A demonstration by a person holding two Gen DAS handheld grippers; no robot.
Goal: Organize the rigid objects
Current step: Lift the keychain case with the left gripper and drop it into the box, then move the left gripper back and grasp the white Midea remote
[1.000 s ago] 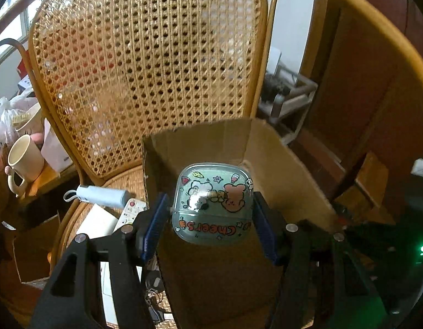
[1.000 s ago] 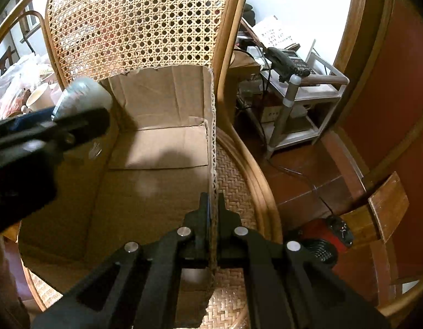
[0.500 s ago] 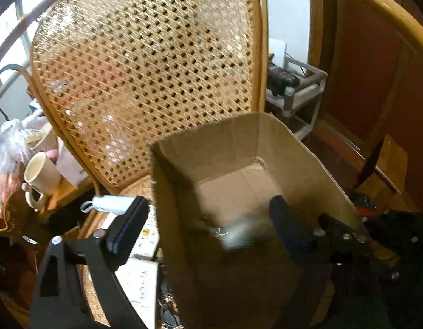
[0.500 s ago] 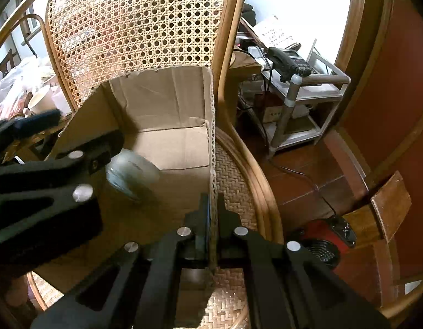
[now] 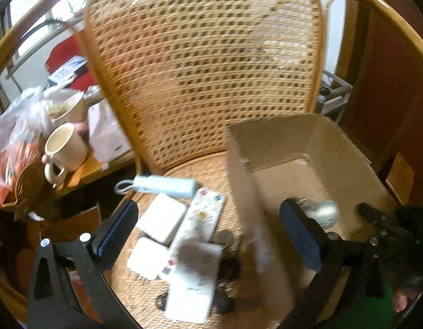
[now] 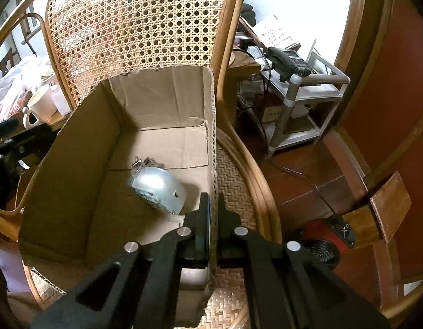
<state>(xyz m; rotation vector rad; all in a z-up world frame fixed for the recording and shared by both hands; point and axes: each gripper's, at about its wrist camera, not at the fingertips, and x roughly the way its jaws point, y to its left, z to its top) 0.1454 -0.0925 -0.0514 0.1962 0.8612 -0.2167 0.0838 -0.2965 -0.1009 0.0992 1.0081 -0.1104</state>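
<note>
An open cardboard box (image 6: 74,148) stands on a cane chair seat (image 5: 200,170). A small pale green case (image 6: 156,189) lies on the box floor; it also shows in the left wrist view (image 5: 325,212). My right gripper (image 6: 213,205) is shut on the box's right wall (image 6: 213,137). My left gripper (image 5: 208,224) is open and empty, above the seat at the box's left wall. On the seat lie a white remote (image 5: 203,216), a light blue stick-shaped device (image 5: 162,186), two white adapters (image 5: 162,220) and a white box (image 5: 195,277).
A cream mug (image 5: 64,148) and plastic bags (image 5: 14,137) sit on a low table left of the chair. A metal rack with a telephone (image 6: 288,60) stands to the right. A red heater (image 6: 326,238) lies on the floor.
My left gripper opened and dropped the green case into the box, then swung left over the seat. My right gripper stayed shut on the box wall.
</note>
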